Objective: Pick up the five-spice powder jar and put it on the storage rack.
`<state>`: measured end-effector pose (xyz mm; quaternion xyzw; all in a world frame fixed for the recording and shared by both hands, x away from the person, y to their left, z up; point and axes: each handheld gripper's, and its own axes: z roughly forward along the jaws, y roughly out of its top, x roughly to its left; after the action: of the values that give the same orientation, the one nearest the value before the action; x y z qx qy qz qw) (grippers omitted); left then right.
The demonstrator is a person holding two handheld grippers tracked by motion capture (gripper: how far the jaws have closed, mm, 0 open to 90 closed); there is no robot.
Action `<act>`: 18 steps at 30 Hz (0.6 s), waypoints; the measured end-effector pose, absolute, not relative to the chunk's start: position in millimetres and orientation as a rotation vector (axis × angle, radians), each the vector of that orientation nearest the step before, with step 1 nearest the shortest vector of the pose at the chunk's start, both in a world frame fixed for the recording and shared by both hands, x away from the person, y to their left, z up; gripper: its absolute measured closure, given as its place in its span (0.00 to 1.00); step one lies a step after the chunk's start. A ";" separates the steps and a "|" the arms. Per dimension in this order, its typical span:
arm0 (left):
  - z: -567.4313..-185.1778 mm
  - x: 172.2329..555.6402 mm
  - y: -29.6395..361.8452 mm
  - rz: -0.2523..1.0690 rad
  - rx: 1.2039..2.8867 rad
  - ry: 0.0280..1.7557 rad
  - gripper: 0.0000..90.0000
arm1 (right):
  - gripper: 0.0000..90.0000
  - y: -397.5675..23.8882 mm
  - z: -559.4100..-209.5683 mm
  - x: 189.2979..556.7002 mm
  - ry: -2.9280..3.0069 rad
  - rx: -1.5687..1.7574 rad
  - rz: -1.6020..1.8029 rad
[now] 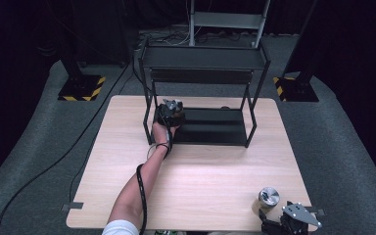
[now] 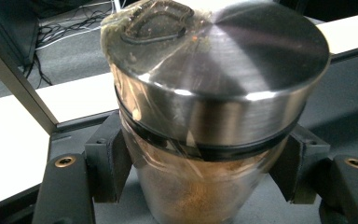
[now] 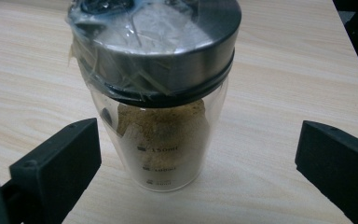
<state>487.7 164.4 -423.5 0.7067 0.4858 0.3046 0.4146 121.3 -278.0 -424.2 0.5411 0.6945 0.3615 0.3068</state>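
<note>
Two glass jars with brushed steel lids and brown powder inside, one per gripper. Left gripper [image 2: 191, 186] clamped on the first glass jar [image 2: 200, 116], black pads pressed against the glass on both sides just under the lid's dark sealing ring; clear film crumpled over part of the lid. Seen from the high view, left gripper [image 1: 169, 115] reaching into the black metal two-tier rack [image 1: 203, 56] at the far edge of the pale wooden table [image 1: 200, 166], at the left end of the rack's lower shelf [image 1: 215, 125], with a bare forearm [image 1: 142, 176] and a black cable trailing back toward the near edge. Right gripper [image 3: 196, 163] with jaws wide apart, flanking the second glass jar [image 3: 161, 98] without touching it; printed volume marks on the glass, film taped over the lid. Second jar [image 1: 268, 197] upright near the near right corner of the table, just beside the right gripper [image 1: 274, 221] and its grey three-cornered plate.
</note>
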 end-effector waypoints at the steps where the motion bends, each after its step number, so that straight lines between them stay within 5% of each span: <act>1: -424.3 488.0 164.3 0.766 1.773 1.223 0.34 | 0.00 -278.0 -424.2 121.3 1.838 1.431 0.957; 18: -433.0 492.7 163.3 0.749 1.751 1.249 0.34 | 0.00 -277.4 -424.8 122.1 1.842 1.428 0.960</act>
<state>492.7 163.3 -433.0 0.6982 0.4981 0.2988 0.4185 122.1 -277.4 -424.8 0.5393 0.6959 0.3627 0.3054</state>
